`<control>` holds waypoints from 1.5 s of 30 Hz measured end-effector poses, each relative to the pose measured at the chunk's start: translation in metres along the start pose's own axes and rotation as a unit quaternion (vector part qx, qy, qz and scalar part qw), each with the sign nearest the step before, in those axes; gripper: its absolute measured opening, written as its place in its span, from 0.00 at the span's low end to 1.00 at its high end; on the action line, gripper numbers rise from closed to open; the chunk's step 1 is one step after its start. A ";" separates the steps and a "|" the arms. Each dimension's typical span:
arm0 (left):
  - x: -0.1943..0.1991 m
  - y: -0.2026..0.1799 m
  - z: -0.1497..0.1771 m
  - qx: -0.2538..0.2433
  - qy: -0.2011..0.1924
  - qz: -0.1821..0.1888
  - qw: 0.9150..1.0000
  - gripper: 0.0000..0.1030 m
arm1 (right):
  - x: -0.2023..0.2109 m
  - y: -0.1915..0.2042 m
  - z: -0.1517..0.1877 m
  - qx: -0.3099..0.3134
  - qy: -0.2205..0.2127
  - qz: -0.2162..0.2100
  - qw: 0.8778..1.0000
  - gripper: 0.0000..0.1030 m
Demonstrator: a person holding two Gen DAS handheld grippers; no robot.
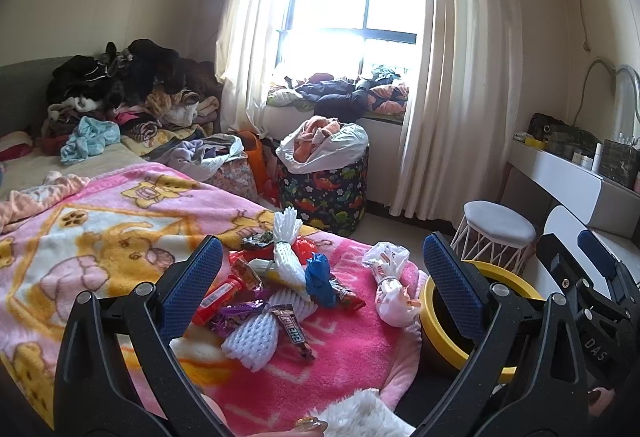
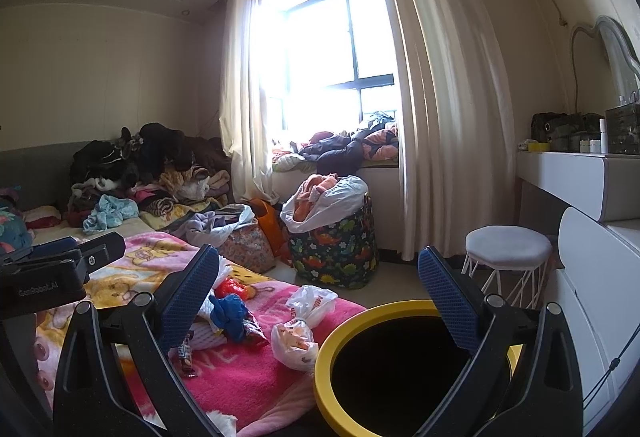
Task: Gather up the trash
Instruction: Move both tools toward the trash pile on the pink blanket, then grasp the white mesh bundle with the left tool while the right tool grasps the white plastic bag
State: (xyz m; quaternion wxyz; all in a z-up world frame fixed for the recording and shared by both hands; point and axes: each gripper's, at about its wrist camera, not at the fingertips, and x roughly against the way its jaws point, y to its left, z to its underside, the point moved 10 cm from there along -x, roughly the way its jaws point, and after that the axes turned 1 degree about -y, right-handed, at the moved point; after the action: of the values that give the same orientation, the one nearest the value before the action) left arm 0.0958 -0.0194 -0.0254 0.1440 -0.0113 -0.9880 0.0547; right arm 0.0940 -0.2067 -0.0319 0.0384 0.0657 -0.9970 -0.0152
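A heap of trash lies on the pink cartoon blanket (image 1: 100, 237): white foam nets (image 1: 286, 261), a crumpled blue bag (image 1: 320, 277), candy wrappers (image 1: 292, 333) and a red tube (image 1: 218, 297). A knotted white plastic bag (image 1: 388, 277) sits apart to the right, near the bed edge. My left gripper (image 1: 322, 253) is open above the heap, touching nothing. My right gripper (image 2: 320, 269) is open too, hovering over the yellow-rimmed bin (image 2: 326, 357), whose dark inside shows nothing. The white bag (image 2: 296, 333) and blue bag (image 2: 232, 313) lie to its left.
The bin (image 1: 427, 313) stands against the bed's corner. Behind it are a white stool (image 2: 508, 245), a dinosaur-print hamper (image 2: 336, 249) full of laundry, and a white vanity (image 2: 580, 173) on the right. Clothes pile (image 1: 132, 77) up at the bed's far end.
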 end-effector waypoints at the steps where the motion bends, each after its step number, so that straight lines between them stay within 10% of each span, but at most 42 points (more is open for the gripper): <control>1: 0.000 0.000 0.000 0.000 0.000 0.000 1.000 0.90 | 0.000 0.000 0.000 0.000 0.000 0.000 1.000 0.95; 19: -0.007 -0.004 0.012 0.010 0.006 -0.001 1.000 0.90 | -0.003 0.010 0.010 -0.002 0.022 -0.029 0.999 0.95; 45: -0.046 0.086 -0.011 0.069 0.027 -0.033 0.997 0.90 | -0.076 0.079 0.032 0.030 0.144 -0.150 0.978 0.95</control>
State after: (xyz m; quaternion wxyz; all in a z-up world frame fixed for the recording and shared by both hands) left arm 0.1431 0.0652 -0.0378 0.1729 0.0296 -0.9774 0.1176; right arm 0.1563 -0.1172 -0.0667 0.1765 0.2169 -0.9599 0.0187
